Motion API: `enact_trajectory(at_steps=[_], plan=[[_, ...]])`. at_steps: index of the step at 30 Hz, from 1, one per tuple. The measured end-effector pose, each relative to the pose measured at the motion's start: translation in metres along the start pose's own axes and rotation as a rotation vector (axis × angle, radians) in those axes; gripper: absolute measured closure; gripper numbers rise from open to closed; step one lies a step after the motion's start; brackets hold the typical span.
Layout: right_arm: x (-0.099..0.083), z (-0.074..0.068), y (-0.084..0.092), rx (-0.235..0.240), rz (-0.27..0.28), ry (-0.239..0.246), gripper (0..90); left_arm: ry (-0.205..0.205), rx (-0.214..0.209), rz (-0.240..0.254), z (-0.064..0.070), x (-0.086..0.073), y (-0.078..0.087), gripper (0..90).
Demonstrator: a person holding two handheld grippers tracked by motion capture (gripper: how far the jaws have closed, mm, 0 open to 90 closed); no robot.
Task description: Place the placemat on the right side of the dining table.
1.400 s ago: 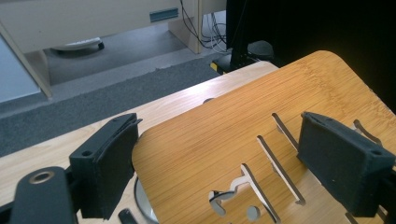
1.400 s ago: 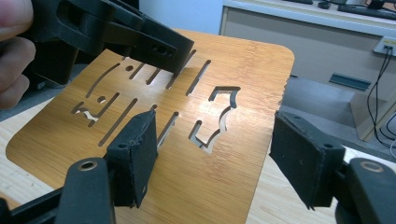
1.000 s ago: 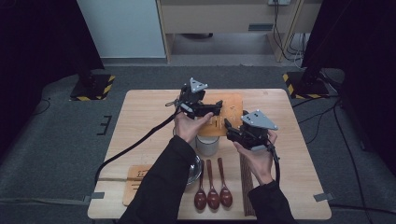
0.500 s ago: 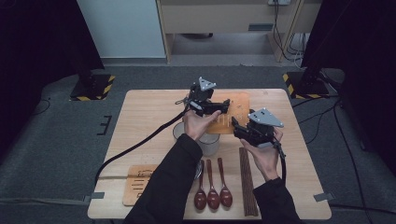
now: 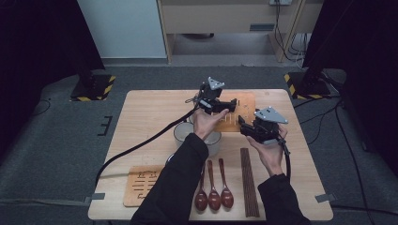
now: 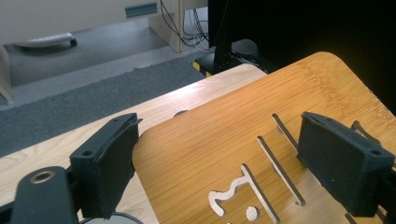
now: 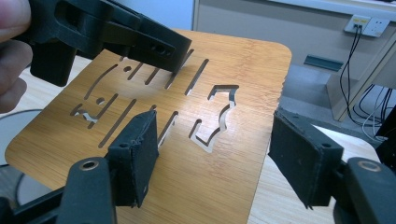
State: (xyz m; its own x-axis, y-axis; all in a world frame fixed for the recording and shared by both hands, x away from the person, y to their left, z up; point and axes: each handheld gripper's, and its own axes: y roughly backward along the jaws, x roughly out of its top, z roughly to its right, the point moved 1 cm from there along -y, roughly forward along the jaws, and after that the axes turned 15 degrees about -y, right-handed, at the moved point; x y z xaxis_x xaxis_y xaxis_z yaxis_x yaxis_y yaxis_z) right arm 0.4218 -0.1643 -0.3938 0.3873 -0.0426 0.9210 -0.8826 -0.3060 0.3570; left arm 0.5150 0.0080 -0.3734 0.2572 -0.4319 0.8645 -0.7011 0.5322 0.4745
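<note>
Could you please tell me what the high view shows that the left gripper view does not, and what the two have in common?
The high view takes in three dark wooden spoons, a bundle of dark chopsticks, a second cut-out board at the near left corner and the right tool. The left gripper view gives a close look at its own left tool with open jaws either side of the bamboo cut-out board. Both share that board, the table and the grey carpet.

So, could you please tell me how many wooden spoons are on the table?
3. The wooden spoons lie side by side near the table's front edge, bowls toward the person, between the sleeve and the chopsticks. The sleeve may hide more.
</note>
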Motion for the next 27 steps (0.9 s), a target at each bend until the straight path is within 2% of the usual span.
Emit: enact_trajectory(at_steps=[12, 27], plan=[[-0.014, 0.021, -0.025, -0.015, -0.029, -0.008, 33.0, 0.013, -0.012, -0.010, -0.001, -0.013, -0.035, 12.8], [-0.025, 0.036, -0.038, -0.031, -0.046, 0.003, 33.4, 0.045, -0.031, -0.009, 0.001, -0.024, -0.058, 12.9]])
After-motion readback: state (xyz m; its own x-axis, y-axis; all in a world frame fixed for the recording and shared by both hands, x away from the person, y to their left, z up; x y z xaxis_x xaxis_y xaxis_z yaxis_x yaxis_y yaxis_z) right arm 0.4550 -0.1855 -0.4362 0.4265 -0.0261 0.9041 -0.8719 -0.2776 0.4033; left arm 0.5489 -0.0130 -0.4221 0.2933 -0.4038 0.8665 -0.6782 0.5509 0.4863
